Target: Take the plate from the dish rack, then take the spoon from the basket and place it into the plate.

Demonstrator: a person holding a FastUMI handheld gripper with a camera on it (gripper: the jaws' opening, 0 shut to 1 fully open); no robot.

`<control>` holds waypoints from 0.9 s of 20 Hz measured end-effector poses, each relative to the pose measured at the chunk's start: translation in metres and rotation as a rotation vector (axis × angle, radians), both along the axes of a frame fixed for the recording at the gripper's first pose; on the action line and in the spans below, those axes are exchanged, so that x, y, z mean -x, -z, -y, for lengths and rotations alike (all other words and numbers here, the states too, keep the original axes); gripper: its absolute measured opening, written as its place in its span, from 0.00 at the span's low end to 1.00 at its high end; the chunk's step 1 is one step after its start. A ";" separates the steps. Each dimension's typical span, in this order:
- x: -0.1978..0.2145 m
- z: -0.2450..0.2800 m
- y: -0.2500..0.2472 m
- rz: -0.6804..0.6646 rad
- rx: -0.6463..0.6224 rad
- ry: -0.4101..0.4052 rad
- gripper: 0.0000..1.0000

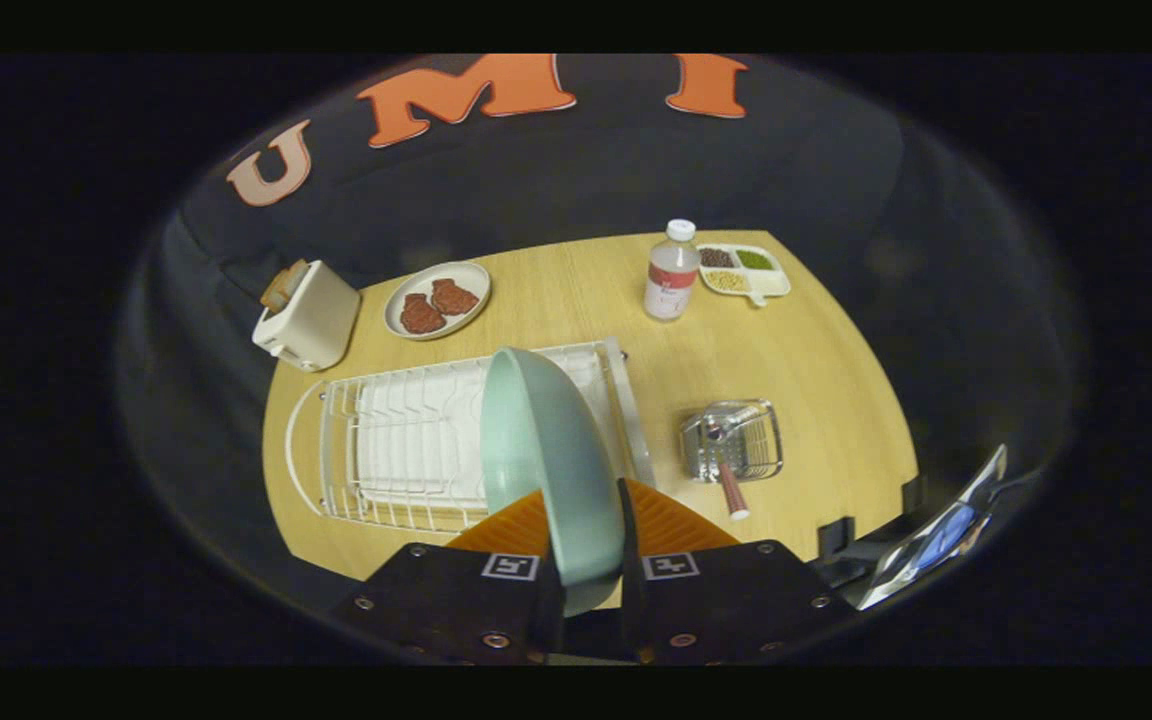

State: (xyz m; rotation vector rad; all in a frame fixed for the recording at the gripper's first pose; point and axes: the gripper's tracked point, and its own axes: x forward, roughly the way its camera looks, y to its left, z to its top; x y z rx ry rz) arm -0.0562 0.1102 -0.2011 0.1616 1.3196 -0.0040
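Gripper view: the gripper (586, 520) clamps the plate (546, 450) on edge between both fingers. Dish rack (406, 450) lies beyond them; the spoon (726, 470) sits in its basket (736, 440).

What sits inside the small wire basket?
A spoon lies in the wire basket, bowl end inside and handle sticking out over the near rim onto the table. The basket's bottom is too small to make out. The gripper grips the plate.

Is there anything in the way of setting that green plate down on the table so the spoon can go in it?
Nothing visible blocks it. The gripper is shut on the plate, held on edge above the dish rack. Bare table lies between the rack and the basket holding the spoon.
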 end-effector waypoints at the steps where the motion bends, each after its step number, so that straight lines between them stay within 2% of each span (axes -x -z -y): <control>1: 0.010 0.007 0.004 -0.008 -0.022 0.009 0.23; 4: 0.034 0.026 0.008 -0.016 -0.056 0.005 0.23; 8: 0.064 0.034 0.011 -0.020 -0.173 0.006 0.23; 11: 0.096 0.041 0.028 -0.052 -0.209 0.021 0.23; 18: 0.152 0.039 0.073 -0.088 -0.393 0.042 0.23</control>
